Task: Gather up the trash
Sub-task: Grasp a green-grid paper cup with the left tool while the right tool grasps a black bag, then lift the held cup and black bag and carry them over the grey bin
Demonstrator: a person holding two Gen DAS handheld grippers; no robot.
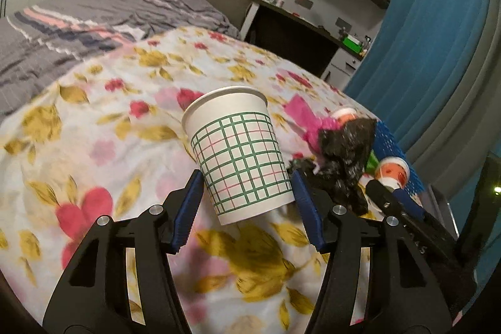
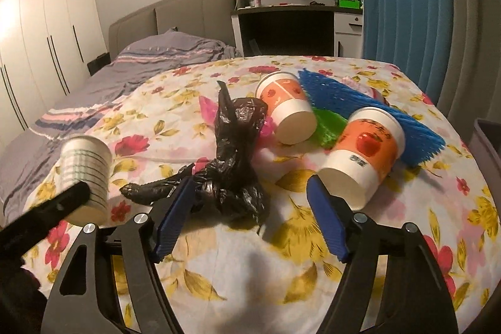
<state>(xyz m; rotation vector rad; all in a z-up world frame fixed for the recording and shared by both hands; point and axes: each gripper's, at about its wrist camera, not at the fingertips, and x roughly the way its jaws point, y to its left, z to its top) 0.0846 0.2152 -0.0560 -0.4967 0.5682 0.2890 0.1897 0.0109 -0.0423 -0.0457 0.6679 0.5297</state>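
On the flowery bed, the left tool grips a checked cup, lifted. Beside the black bag, the right tool is wide open, empty. Two orange cups near the bag remain.

- Left gripper has its jaws closed against a plaid paper cup lifted off the floral bedspread; open bedspread lies to its left and below
- Right gripper hangs with jaws spread; a crumpled black plastic bag sits between them, blocking the way forward
- An orange cup lies tipped beside the right fingertip; a second orange cup and a blue mat crowd the space beyond
- Bare bedspread lies near the right gripper's base
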